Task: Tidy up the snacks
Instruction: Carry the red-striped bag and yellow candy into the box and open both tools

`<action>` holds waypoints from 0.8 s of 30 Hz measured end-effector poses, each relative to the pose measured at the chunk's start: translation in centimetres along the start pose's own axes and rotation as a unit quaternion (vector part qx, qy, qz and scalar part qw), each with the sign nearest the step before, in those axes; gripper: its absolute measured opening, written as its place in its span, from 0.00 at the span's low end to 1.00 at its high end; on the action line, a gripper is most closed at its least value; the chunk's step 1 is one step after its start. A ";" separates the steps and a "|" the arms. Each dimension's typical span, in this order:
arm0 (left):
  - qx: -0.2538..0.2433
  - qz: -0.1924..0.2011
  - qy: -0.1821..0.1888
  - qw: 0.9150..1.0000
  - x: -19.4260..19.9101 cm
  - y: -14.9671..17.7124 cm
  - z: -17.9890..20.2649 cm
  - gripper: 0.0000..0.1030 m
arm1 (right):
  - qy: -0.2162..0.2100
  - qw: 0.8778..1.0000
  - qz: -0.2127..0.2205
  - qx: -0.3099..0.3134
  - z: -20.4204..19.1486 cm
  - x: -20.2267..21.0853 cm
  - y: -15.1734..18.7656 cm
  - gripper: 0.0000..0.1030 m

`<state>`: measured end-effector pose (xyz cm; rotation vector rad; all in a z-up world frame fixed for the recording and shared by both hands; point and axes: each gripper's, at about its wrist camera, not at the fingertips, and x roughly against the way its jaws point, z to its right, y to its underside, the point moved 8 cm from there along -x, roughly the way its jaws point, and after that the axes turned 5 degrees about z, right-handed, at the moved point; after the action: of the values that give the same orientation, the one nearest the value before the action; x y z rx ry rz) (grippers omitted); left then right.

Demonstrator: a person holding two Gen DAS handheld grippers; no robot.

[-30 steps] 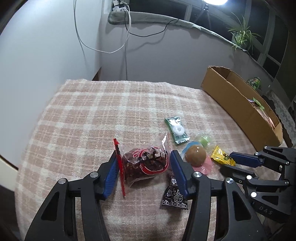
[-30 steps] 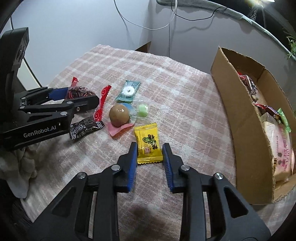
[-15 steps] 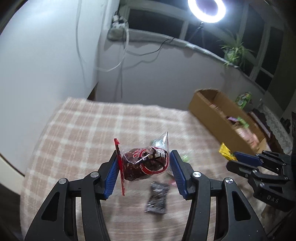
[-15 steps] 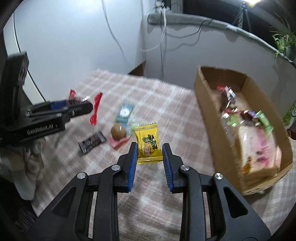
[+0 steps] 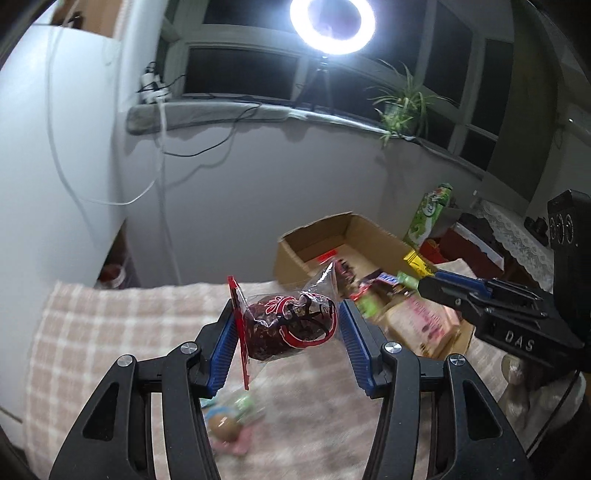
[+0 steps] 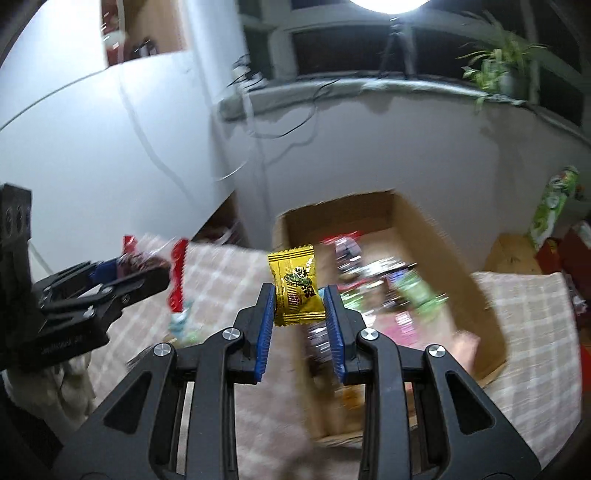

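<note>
My left gripper (image 5: 288,325) is shut on a clear bag of dark red snacks (image 5: 291,325) with a red sealed edge, held in the air above the checked tablecloth (image 5: 110,332). My right gripper (image 6: 300,302) is shut on a yellow candy packet (image 6: 295,288) and hangs over the near left part of the open cardboard box (image 6: 476,280), which holds several wrapped snacks. In the left wrist view the right gripper (image 5: 421,275) shows at the right, above the box (image 5: 291,254). In the right wrist view the left gripper (image 6: 147,266) shows at the left with its bag.
A brown ball-shaped sweet on pink wrapping (image 5: 223,428) and a green sweet (image 5: 243,402) lie on the cloth below my left gripper. A ring light (image 5: 332,26) and a potted plant (image 5: 402,107) stand on the window ledge. A green packet (image 5: 428,214) stands beyond the box.
Both grippers have lifted their snacks off the cloth and swung up and right toward the cardboard box. The loose sweets on the cloth have dropped low in the views.
</note>
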<state>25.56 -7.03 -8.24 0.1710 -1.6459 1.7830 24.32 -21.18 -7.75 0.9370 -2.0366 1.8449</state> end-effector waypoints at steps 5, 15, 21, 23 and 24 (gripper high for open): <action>-0.003 -0.006 0.013 1.000 -2.2 -0.7 1.7 0.51 | 0.028 0.999 0.008 -0.034 3.9 -0.3 -1.0 0.27; -0.006 -0.037 0.034 0.999 -6.9 -0.5 5.5 0.51 | 0.087 0.995 0.003 -0.055 9.5 -1.3 -1.0 0.27; -0.009 -0.053 0.038 0.998 -8.2 0.2 6.5 0.51 | 0.089 0.994 -0.011 -0.067 10.9 -1.8 -0.1 0.27; -0.009 -0.056 0.037 0.998 -8.4 0.3 6.7 0.52 | 0.087 0.994 -0.015 -0.069 10.9 -1.9 0.1 0.27; -0.008 -0.057 0.038 0.998 -8.5 0.4 6.7 0.52 | 0.087 0.994 -0.014 -0.070 11.0 -1.9 0.2 0.27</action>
<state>29.35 -16.49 -11.83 0.1831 -1.5659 1.6700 28.33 -31.07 -10.92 0.7364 -2.0045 1.6808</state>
